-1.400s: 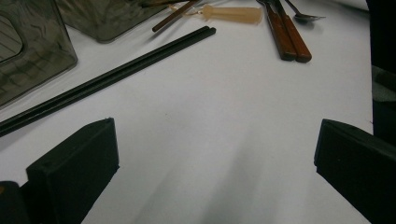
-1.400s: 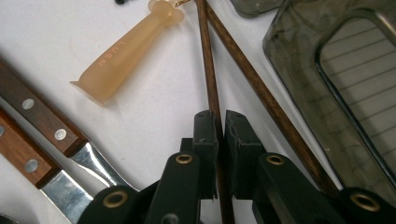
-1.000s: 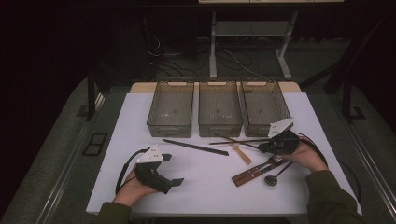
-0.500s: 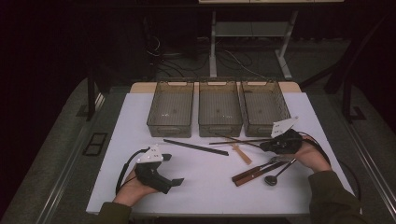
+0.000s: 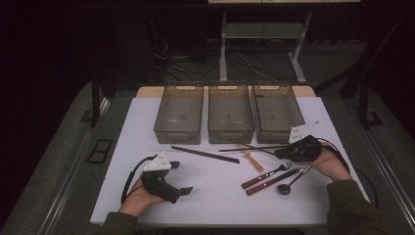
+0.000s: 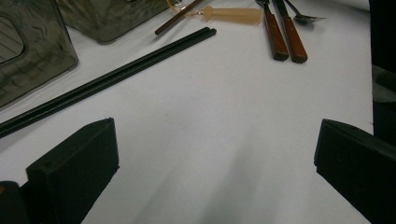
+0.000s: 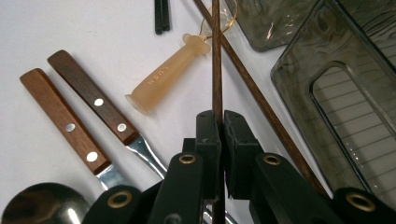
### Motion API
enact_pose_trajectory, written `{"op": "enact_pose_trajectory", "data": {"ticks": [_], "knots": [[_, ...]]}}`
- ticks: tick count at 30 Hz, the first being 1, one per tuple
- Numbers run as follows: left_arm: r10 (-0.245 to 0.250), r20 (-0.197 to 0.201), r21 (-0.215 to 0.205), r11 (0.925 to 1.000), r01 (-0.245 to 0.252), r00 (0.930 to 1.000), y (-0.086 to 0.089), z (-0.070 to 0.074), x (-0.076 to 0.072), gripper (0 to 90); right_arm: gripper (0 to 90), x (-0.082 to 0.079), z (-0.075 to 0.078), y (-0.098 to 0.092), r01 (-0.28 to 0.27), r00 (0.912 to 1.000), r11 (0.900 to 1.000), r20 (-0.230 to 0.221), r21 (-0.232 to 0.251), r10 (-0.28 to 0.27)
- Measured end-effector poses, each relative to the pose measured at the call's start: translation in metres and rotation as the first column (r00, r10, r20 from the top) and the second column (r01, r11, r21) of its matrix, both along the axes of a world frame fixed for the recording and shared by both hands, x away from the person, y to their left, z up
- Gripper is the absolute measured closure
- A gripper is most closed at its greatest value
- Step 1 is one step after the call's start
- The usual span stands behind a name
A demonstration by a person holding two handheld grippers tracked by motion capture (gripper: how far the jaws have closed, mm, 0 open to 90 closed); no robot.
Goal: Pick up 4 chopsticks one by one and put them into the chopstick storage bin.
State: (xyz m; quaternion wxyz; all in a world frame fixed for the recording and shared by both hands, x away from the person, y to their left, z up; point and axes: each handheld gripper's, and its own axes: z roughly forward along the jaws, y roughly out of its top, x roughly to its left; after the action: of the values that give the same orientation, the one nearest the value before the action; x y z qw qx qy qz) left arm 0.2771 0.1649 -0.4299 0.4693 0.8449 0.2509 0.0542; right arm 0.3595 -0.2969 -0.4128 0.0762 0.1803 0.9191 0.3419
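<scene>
Over by the right edge of the desk (image 5: 147,127), the right gripper (image 7: 217,122) has its jaws pinched together on one brown wooden chopstick (image 7: 216,56), which runs straight out from between the pads toward the three smoky plastic bins (image 5: 230,113) lined up along the far edge. Its twin, the second brown chopstick (image 7: 261,100), lies flat on the desk and crosses under the held one, close to the front wall of the right-hand bin. Just beside them sits a pale translucent handle piece (image 7: 169,74); could be a small spoon or scoop, hard to say since the business end is mostly hidden. Nearer the front edge on that side are a fork (image 5: 266,174) and a knife (image 5: 271,182) with wooden riveted handles, side by side, plus a metal spoon (image 5: 291,182) touching or nearly touching them. A pair of black chopsticks (image 5: 204,154) lies mid-desk, in front of the left and middle bins. Down at the front left, the left gripper (image 6: 215,154) rests in the person's hand with its jaws spread wide apart, nothing between them but bare desk.
</scene>
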Motion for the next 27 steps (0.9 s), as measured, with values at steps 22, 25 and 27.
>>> {"op": "enact_pose_trajectory", "data": {"ticks": [22, 25, 27], "knots": [[0.011, 0.000, -0.012, 0.9999, -0.011, 0.9999, 0.003, -0.002, 0.000, 0.0, 85.5, -0.017, 0.015, 0.007, -0.007, 0.9996, 0.994, -0.026, 0.108, 0.010], [0.013, -0.002, -0.012, 0.9998, -0.013, 0.9999, 0.003, -0.003, -0.001, 0.0, 85.5, -0.018, 0.017, 0.010, 0.007, 0.9995, 0.992, -0.031, 0.125, -0.003], [0.011, -0.003, -0.013, 0.9999, -0.011, 0.9999, 0.002, -0.004, -0.001, 0.0, 85.5, -0.018, 0.017, 0.012, 0.013, 0.9993, 0.990, -0.037, 0.137, -0.008]]}}
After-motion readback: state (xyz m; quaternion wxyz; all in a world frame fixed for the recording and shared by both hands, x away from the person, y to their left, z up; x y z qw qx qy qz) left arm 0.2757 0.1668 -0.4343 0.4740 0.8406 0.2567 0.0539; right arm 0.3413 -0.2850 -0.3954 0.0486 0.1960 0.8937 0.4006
